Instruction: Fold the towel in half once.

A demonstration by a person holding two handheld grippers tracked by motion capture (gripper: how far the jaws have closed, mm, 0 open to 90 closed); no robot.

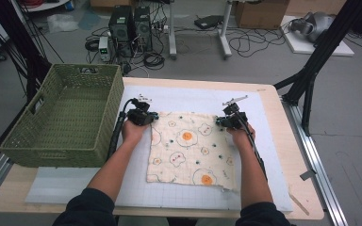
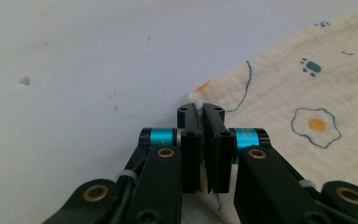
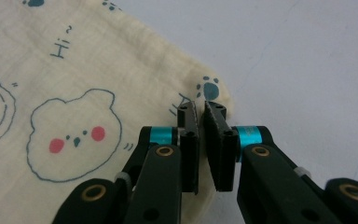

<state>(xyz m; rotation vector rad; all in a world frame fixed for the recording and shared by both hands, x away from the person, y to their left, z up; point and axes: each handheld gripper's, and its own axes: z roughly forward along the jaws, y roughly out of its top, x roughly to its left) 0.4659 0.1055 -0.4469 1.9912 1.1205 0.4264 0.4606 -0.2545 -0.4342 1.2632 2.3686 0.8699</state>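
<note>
The green wicker basket (image 1: 66,113) stands just left of the left gripper (image 1: 143,116), apart from it. That gripper's jaws are pinched together on the far left corner of the egg-print muslin cloth (image 1: 191,148), and in the left gripper view (image 2: 204,122) the cream edge runs up between the pads. The cloth lies flat on the white mat (image 1: 193,96), spread between the two tools and reaching back toward the person. The right gripper (image 1: 231,120) is at the far right corner, with its jaws closed on the fabric beside a blue paw print (image 3: 209,88), as the right gripper view (image 3: 200,122) shows. I judge the step in hand to be taking both far corners, now done. Next, probably lift both corners evenly and carry them toward the near edge to fold, keeping the pinch firm so neither corner slips
</note>
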